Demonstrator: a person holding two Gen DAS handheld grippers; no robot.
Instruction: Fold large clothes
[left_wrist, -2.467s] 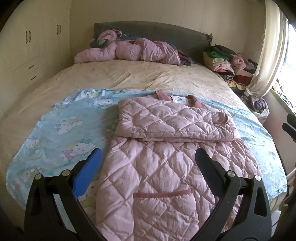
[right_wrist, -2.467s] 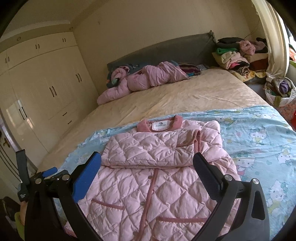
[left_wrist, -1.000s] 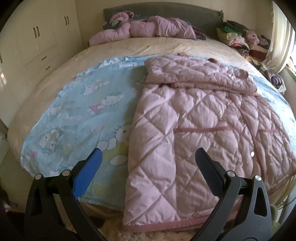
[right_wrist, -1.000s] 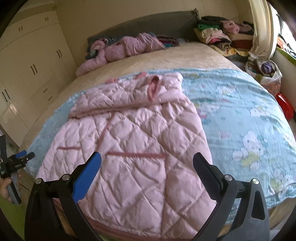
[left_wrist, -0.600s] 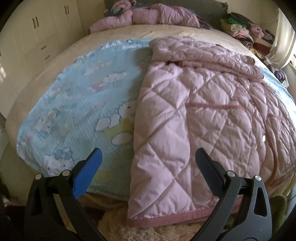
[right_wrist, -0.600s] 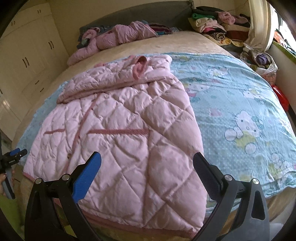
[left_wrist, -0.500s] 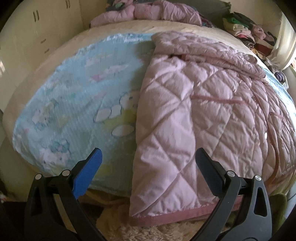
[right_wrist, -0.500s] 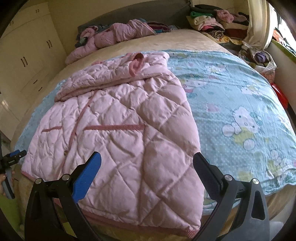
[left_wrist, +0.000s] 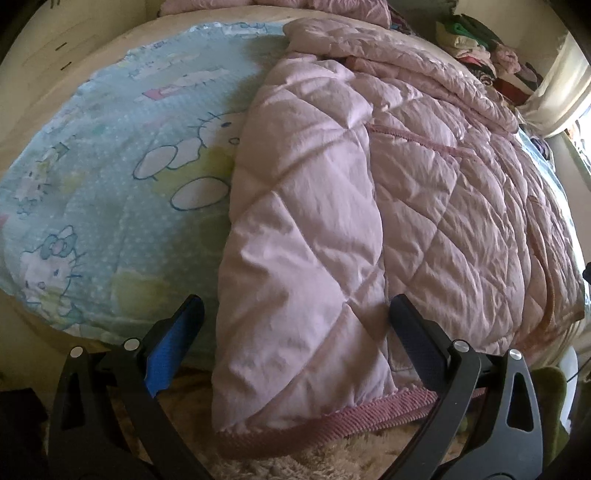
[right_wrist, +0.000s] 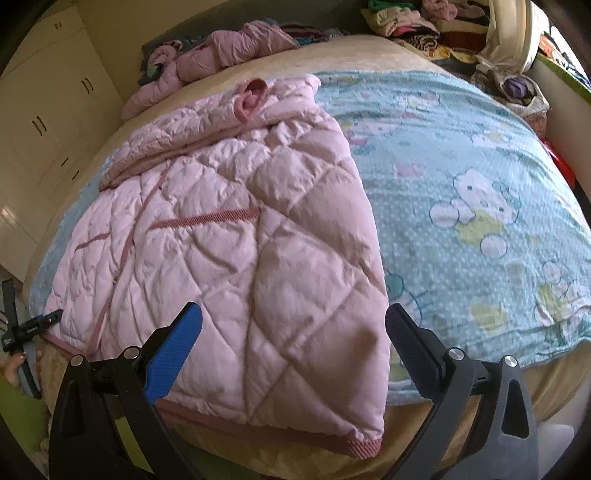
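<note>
From the left wrist view, the left gripper (left_wrist: 295, 332) has dropped from well above the bed to the foot of it, jaws wide and straddling the near left corner of the pink quilted coat (left_wrist: 369, 184), whose ribbed hem (left_wrist: 332, 417) hangs over the edge of the blue cartoon blanket (left_wrist: 110, 166). From the right wrist view, the right gripper (right_wrist: 293, 330) has come down likewise, jaws wide around the other hem corner (right_wrist: 354, 439), holding nothing. The coat's sleeves already lie folded across its top, so both corners look ready to be pinched and carried up toward the collar (right_wrist: 253, 94).
</note>
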